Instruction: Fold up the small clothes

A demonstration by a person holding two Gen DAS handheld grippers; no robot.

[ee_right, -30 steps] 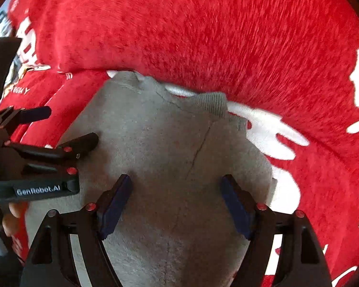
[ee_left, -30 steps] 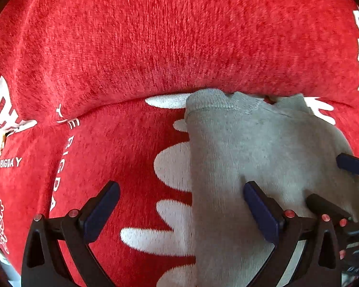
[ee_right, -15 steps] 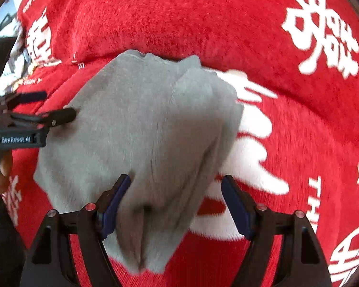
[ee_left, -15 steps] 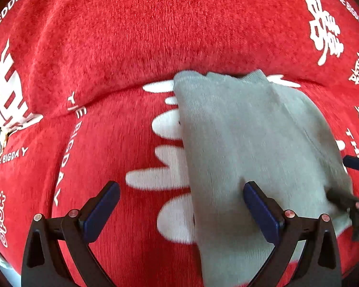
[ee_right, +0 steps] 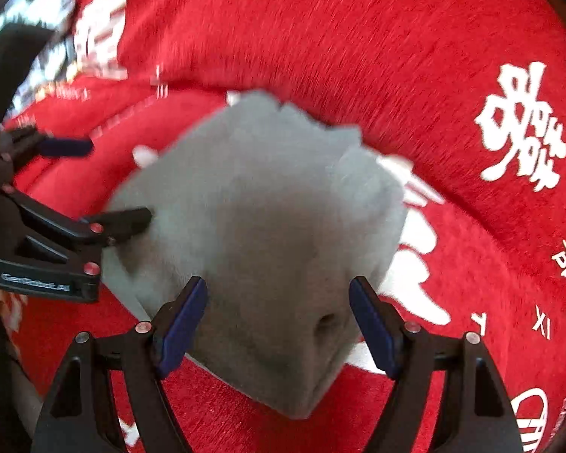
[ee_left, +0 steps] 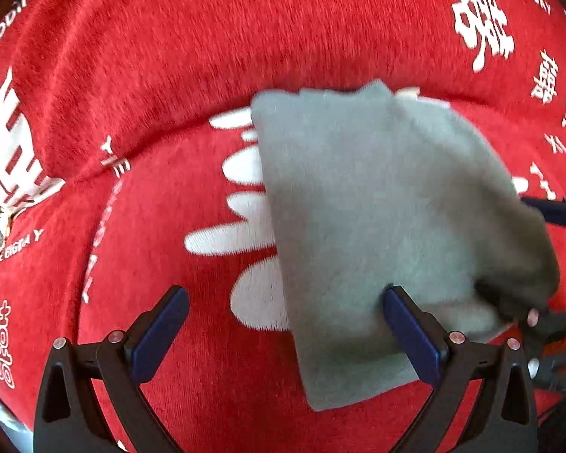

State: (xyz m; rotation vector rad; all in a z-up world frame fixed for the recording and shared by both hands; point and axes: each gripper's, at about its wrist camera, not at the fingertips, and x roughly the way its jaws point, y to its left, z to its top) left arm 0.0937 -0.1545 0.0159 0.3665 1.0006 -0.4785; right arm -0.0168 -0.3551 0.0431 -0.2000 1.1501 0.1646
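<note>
Left wrist view: left gripper [ee_left: 285, 326] jaws stand wide apart, holding nothing. Its right blue pad [ee_left: 409, 334] lies against the near part of the grey knit garment [ee_left: 377, 226]; the left pad sits over bare red cloth. The garment is folded into a rough rectangle, lying flat on the red printed cover [ee_left: 169, 56], its far edge at the crease where the cover rises behind. White characters and lettering on the cover show beside and partly under the garment. At the right edge, one finger of the other gripper touches the garment's near-right corner; image blurred there.

Right wrist view: right gripper [ee_right: 279, 319] jaws also wide apart, nothing clamped. Grey knit garment [ee_right: 260, 219] lies between and beyond the pads, its near corner lifted into a soft bulge; whether the pads touch it cannot be told because of blur. Left gripper [ee_right: 102, 185] enters from the left, lower finger touching the garment's left edge. Red printed cover [ee_right: 396, 37] surrounds everything.
</note>
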